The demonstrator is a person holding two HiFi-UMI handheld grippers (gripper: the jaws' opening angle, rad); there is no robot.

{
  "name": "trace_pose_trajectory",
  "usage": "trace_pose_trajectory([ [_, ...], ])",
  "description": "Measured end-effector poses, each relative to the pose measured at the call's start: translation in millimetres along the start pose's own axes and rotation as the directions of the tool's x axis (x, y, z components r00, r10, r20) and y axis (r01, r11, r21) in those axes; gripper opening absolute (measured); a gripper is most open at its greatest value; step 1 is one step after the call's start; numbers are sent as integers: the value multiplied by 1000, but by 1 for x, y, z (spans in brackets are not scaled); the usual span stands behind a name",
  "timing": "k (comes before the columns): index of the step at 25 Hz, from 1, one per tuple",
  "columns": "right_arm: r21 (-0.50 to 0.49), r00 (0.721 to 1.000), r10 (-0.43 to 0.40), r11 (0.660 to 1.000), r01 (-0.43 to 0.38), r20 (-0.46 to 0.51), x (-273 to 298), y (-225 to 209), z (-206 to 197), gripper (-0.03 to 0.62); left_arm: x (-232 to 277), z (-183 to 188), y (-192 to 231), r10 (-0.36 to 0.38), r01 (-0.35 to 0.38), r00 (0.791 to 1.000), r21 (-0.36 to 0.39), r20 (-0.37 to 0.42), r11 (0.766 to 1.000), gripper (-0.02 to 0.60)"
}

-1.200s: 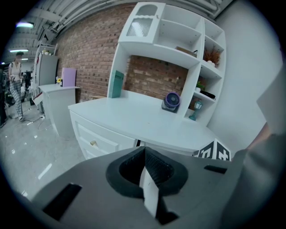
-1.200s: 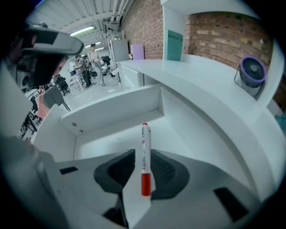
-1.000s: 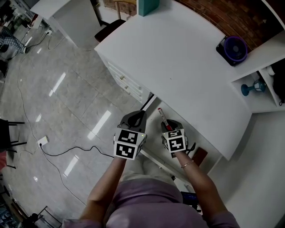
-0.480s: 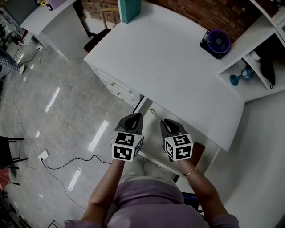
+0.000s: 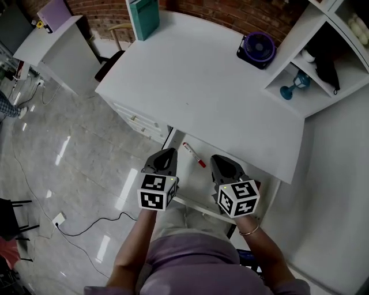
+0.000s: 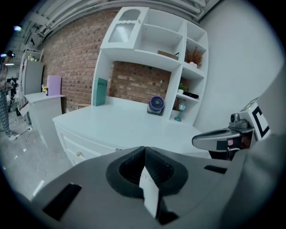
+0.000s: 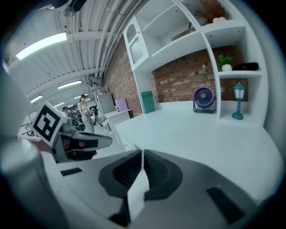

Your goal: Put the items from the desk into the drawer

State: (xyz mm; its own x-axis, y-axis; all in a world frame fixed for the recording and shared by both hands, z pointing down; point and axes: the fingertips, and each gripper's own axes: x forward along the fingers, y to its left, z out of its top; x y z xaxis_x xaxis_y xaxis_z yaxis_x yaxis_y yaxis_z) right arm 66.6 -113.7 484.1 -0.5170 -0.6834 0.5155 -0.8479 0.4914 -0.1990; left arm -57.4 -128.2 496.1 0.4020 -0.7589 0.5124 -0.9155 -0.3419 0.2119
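A red-and-white marker (image 5: 193, 155) lies in the open white drawer (image 5: 185, 180) under the desk's front edge. My left gripper (image 5: 165, 157) hovers over the drawer's left end and is shut on nothing. My right gripper (image 5: 220, 165) is to the right of the marker, apart from it, and is also shut with nothing in it. In the left gripper view the jaws (image 6: 144, 154) meet over the white desk top (image 6: 129, 127). In the right gripper view the jaws (image 7: 142, 157) are likewise closed.
On the desk (image 5: 207, 92) stand a teal box (image 5: 142, 17) at the far left and a purple fan (image 5: 258, 46) at the back right. A shelf unit holds a teal lamp (image 5: 293, 87). A smaller drawer cabinet (image 5: 135, 120) is to the left. Cables cross the glossy floor (image 5: 69, 167).
The marker was at the right gripper's tip a second ago and now lies apart from it in the drawer. Both grippers have drawn back toward me.
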Motion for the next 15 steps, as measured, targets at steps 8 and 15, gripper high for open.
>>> trace_pose_trajectory([
  [8, 18, 990, -51, 999, 49, 134, -46, -6, 33, 5, -5, 17, -25, -57, 55, 998, 43, 29, 998, -2],
  [15, 76, 970, -101, 993, 86, 222, -83, -23, 45, 5, -5, 24, -45, -94, 91, 995, 78, 36, 993, -2],
])
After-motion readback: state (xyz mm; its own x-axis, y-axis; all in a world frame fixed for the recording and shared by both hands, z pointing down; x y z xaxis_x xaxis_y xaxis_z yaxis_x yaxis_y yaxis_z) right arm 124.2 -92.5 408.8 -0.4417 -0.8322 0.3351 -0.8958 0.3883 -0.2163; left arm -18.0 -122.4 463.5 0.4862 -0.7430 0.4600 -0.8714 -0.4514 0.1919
